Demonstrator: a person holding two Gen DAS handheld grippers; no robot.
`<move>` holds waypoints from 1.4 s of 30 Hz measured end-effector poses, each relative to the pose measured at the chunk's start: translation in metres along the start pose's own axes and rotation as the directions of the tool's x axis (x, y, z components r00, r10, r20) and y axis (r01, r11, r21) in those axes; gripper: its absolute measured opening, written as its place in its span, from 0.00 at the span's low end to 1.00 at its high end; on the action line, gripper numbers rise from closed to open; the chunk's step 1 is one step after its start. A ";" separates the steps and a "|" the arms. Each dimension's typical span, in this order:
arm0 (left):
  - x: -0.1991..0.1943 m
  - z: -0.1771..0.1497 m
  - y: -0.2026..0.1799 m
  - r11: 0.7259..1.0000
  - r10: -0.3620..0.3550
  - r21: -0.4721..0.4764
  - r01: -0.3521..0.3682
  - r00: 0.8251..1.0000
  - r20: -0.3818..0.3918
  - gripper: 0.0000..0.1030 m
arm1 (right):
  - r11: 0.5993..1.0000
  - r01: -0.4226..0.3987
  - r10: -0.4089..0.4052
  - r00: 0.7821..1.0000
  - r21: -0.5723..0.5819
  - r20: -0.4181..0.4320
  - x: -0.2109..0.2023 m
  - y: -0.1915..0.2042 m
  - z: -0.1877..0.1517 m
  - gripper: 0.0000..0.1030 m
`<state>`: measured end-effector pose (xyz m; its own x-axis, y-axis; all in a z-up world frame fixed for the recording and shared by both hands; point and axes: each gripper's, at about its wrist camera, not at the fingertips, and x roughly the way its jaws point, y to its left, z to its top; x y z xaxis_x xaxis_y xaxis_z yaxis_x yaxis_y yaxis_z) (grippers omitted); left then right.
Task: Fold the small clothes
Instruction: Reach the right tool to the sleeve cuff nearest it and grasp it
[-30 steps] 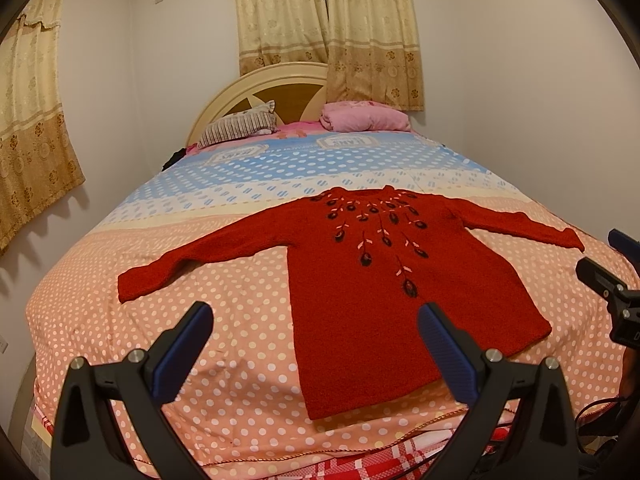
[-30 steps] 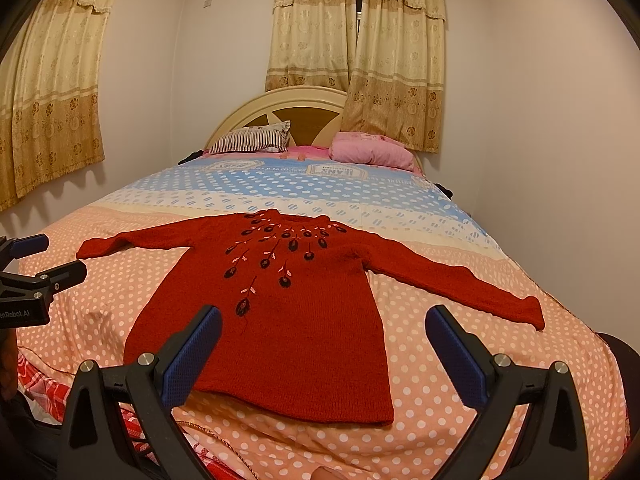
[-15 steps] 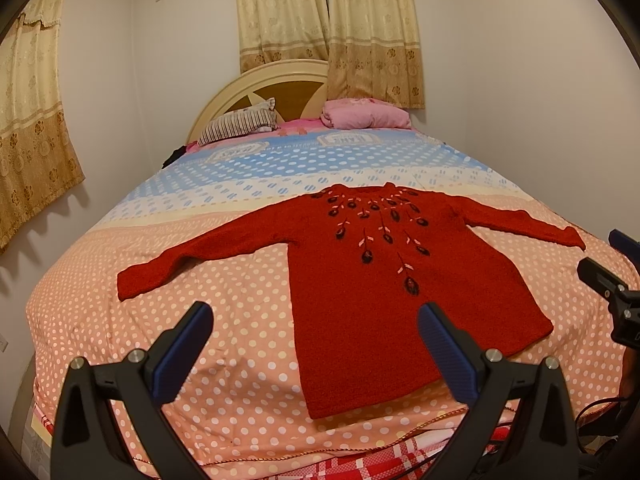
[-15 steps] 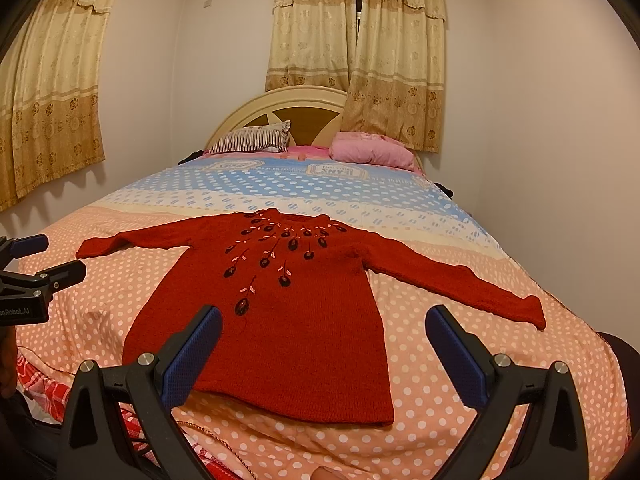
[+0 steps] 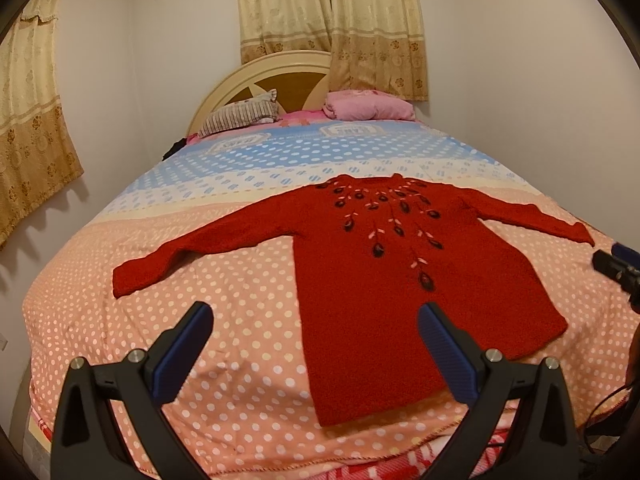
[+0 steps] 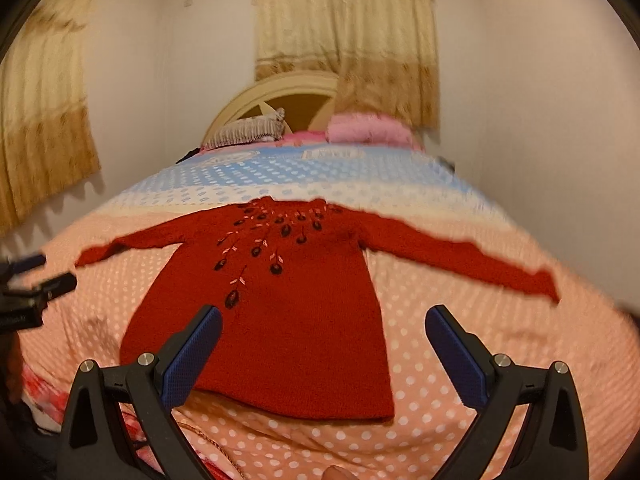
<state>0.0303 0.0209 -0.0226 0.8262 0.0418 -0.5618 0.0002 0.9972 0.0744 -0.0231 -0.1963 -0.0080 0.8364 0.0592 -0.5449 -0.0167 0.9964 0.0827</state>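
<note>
A small red knitted sweater (image 5: pixel 384 276) with dark embroidered flowers lies flat on the bed, front up, both sleeves spread out; in the right wrist view the sweater (image 6: pixel 288 320) fills the middle. My left gripper (image 5: pixel 316 322) hovers open above the hem's left corner, nothing between its blue pads. My right gripper (image 6: pixel 324 324) is open too, above the hem's right side. Each gripper shows at the edge of the other's view: the right gripper (image 5: pixel 616 266) at the far right, the left gripper (image 6: pixel 36 284) at the far left.
The bed's polka-dot cover (image 5: pixel 140 320) is pink near me and blue farther back. A striped pillow (image 5: pixel 244 118) and a pink pillow (image 5: pixel 368 108) lie by the cream headboard (image 5: pixel 280 68). Walls close in on both sides; curtains (image 5: pixel 332 20) hang behind.
Both grippers have moved forward and down toward the sweater's hem; the right wrist view is now motion-blurred. The sweater has not moved, and both grippers stay open.
</note>
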 end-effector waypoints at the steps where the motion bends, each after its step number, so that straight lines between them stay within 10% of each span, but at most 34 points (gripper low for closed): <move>1: 0.004 0.002 0.002 1.000 0.003 -0.001 -0.003 1.000 0.001 1.00 | 0.999 -0.009 0.010 1.000 0.039 -0.018 0.006 -0.010 0.000 0.99; 12: 0.061 0.033 0.006 0.999 0.038 0.021 -0.038 0.999 0.000 1.00 | 0.938 0.113 -0.077 0.990 0.329 -0.121 0.043 -0.146 0.026 0.99; 23: 0.134 0.042 0.005 1.000 0.010 -0.008 -0.010 0.996 -0.088 1.00 | 0.730 0.169 -0.095 0.985 0.662 -0.147 0.077 -0.296 0.028 0.85; 35: 0.179 0.036 0.012 0.998 0.055 -0.033 -0.061 0.987 -0.153 1.00 | 0.602 0.296 -0.150 0.954 0.741 -0.260 0.133 -0.374 0.017 0.65; 42: 0.192 0.037 0.016 0.996 0.069 -0.037 -0.077 0.983 -0.171 1.00 | 0.619 0.365 -0.216 0.930 0.695 -0.296 0.155 -0.382 0.026 0.51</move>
<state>0.2094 0.0428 -0.0989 0.7156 0.1207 -0.6880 -0.0842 0.9927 0.0866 0.1268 -0.5689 -0.1021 0.6198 -0.1427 -0.7717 0.6758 0.5970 0.4323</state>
